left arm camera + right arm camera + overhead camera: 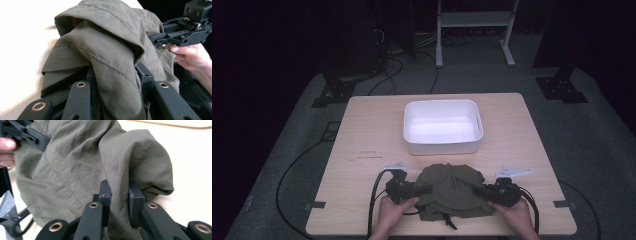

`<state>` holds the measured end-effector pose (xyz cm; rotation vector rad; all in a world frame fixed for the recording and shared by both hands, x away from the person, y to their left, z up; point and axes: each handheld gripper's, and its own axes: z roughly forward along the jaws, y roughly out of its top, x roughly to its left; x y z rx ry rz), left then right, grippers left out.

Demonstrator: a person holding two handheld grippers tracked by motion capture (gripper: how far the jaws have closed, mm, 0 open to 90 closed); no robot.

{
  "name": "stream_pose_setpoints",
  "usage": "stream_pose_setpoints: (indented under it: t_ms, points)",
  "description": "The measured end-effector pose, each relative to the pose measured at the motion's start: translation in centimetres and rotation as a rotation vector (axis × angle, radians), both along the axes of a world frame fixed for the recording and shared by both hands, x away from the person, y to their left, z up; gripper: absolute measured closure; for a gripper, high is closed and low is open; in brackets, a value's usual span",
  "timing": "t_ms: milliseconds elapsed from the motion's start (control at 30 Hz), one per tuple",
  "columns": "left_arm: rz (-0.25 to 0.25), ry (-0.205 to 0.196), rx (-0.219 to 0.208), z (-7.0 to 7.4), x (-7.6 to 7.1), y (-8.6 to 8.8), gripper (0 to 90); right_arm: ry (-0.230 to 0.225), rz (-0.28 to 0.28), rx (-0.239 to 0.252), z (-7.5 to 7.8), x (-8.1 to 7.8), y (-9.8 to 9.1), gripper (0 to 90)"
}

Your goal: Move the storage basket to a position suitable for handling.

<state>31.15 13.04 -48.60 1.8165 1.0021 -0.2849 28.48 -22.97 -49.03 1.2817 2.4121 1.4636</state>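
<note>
An olive green garment (pixel 452 192) lies bunched up near the front edge of the wooden table (pixel 372 130). My left gripper (pixel 424 190) bites into its left side, and in the left gripper view a thick fold of the cloth (pixel 105 37) is pinched between the black jaws (pixel 116 77). My right gripper (pixel 477 190) holds the right side in the same way; its jaws (pixel 118 200) press on a fold of the fabric (pixel 75 162). A hand holds each gripper from below. A dark drawstring hangs from the garment's front hem.
A white rectangular tub (pixel 443 127) stands with nothing in it just behind the garment, at the table's middle. Cables trail from both grippers off the front edge. Beyond the table are stand feet, a metal frame and floor cables.
</note>
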Motion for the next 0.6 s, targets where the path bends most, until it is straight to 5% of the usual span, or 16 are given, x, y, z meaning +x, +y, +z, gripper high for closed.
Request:
stream_pose_setpoints:
  t_ms: [600]
  points:
    - [-0.01,-0.052,-0.04,2.0,-0.4,0.9,66.5,-0.023,0.008,0.108,1.5,-0.2,-0.7,77.2]
